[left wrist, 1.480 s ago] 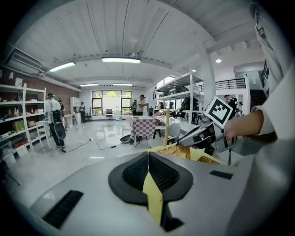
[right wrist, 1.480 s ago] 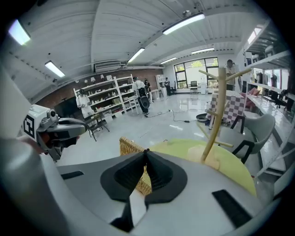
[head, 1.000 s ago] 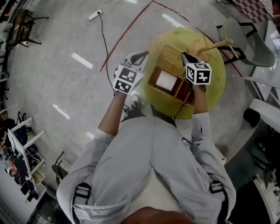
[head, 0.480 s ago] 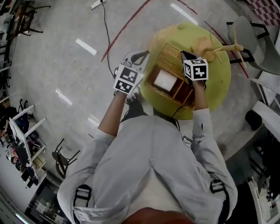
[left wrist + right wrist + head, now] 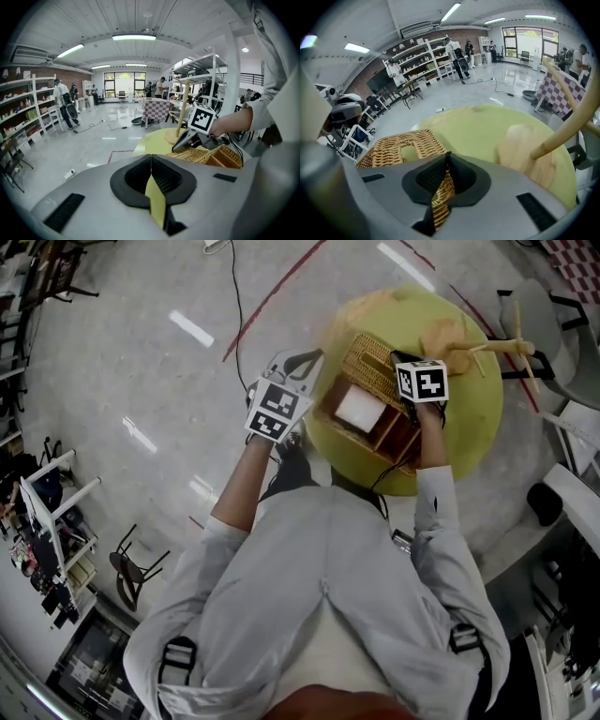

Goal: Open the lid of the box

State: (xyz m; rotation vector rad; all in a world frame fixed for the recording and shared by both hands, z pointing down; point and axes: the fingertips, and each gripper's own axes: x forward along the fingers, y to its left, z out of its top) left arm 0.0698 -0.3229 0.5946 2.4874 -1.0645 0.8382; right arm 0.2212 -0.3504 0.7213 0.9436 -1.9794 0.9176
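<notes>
A wicker box (image 5: 375, 432) stands on the round yellow-green table (image 5: 469, 442), with a white item (image 5: 357, 409) inside. Its woven lid (image 5: 367, 364) is swung up and back at the far side. My right gripper (image 5: 398, 362) is shut on the lid's edge; in the right gripper view wicker (image 5: 440, 197) fills the slit between the jaws (image 5: 446, 157), and the lid (image 5: 403, 147) spreads out to the left. My left gripper (image 5: 302, 360) hangs off the table's left edge, shut and empty (image 5: 151, 157). It looks across at the right gripper (image 5: 187, 140) and the box (image 5: 218, 157).
A wooden base with a slanted stick (image 5: 455, 337) stands on the table just right of the lid, close to my right gripper (image 5: 529, 150). A grey chair (image 5: 553, 329) is beyond the table at the right. Red tape (image 5: 272, 296) crosses the floor. People stand far off in the hall.
The head view has drifted, so the table sits a little higher and more to the right. Both grippers stay where they were relative to the box, the right one still on the lid.
</notes>
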